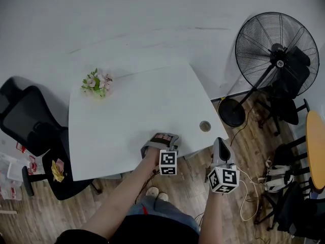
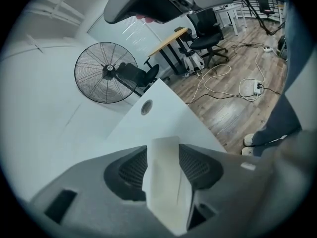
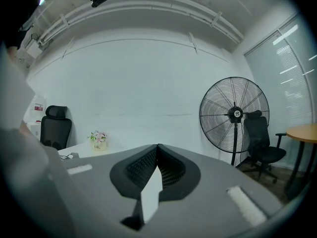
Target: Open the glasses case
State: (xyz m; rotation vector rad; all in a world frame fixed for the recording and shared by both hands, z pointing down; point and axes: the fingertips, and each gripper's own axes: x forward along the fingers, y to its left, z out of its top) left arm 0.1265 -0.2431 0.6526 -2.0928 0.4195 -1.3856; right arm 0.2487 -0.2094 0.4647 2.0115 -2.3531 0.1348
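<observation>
The white table [image 1: 127,116] takes up the middle of the head view, its angled right corner towards a large black pedestal fan [image 1: 277,60] that stands on the wooden floor [image 1: 244,151]. A black office chair [image 1: 25,121] stands at the table's left side. The edge of a round wooden table [image 1: 316,146] shows at the far right.

The left gripper [image 2: 163,150] is over the table's near edge and slants down at the top. Its jaws stand well apart; only bare white table surface shows between them and they grip nothing. The right gripper [image 3: 157,148] is just off the table's near right corner, over the floor, pointing level at the white wall. Its jaw tips meet and nothing is held between them.

A small pot of pink and white flowers [image 1: 97,83] sits near the table's far left corner. A round cable hole [image 1: 205,126] lies near the right corner, between the two grippers.

The glasses case cannot be made out in any view. A small pinkish patch at the left gripper's front in the head view is too small to identify.
</observation>
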